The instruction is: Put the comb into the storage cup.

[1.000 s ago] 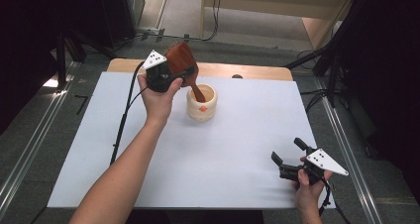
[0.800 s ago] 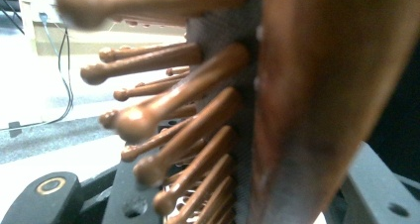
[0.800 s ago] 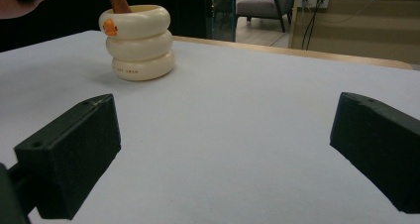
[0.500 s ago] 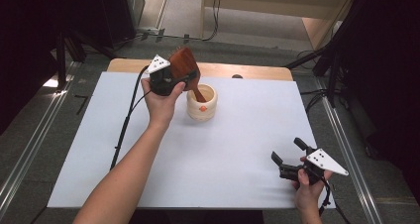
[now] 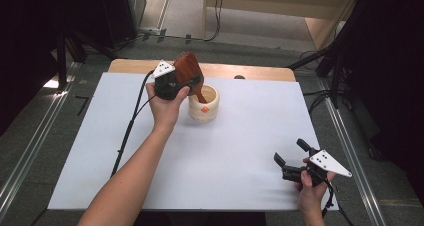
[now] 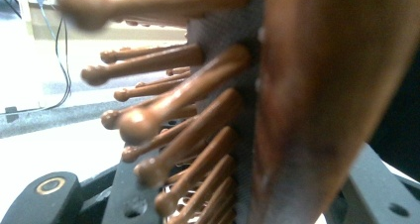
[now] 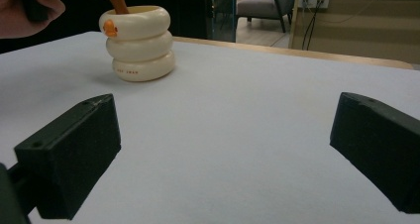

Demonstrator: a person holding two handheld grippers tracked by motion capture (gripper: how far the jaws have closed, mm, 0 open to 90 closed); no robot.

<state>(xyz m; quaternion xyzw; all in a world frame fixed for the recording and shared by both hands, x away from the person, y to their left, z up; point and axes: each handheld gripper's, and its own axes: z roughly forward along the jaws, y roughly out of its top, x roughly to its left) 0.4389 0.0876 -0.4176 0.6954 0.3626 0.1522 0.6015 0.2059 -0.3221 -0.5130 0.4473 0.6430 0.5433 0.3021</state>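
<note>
My left arm reaches in from the near left edge, forearm bare and angled toward the far middle of the table. My left hand wraps the left gripper from below, wrist bent back so the gripper sits raised with its grey plate tipped up on the far left side. Its jaws are clamped together on what they carry. My right hand sits at the near right corner, low, gripping the right gripper, which points left and slightly far. Its jaws stand wide apart with nothing between the pads.
</note>
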